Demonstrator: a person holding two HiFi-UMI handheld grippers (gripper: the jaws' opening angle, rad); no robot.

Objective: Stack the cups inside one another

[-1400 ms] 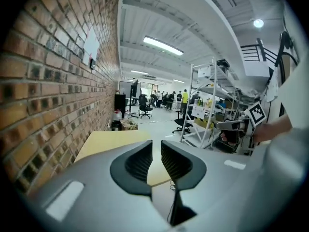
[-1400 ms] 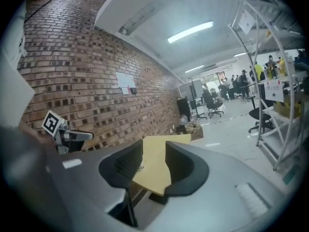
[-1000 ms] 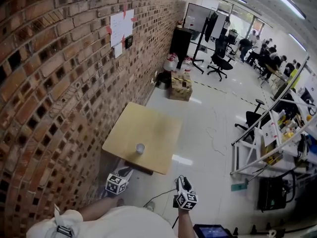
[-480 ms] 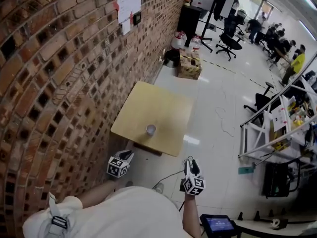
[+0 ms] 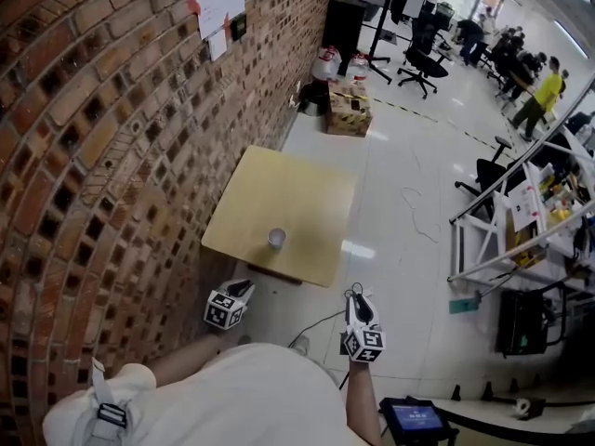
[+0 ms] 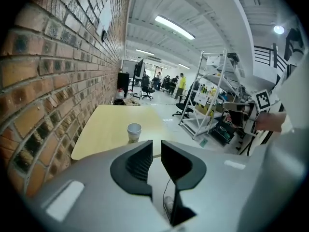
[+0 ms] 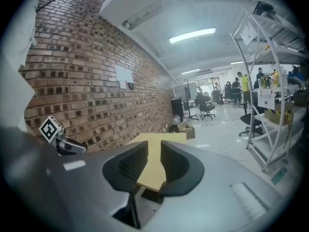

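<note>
The light wooden desk stands against the brick wall, and both claws hang short of its near edge, so no stacking step looks under way. The left claw is nearly closed and empty. The right claw has just been closing to a similar narrow gap, with nothing between its jaws. One white cup stands near the desk's near edge, ahead of both claws and nearer the left; whether others nest inside cannot be told. Any next grasp calls for reaching forward and opening wider.
</note>
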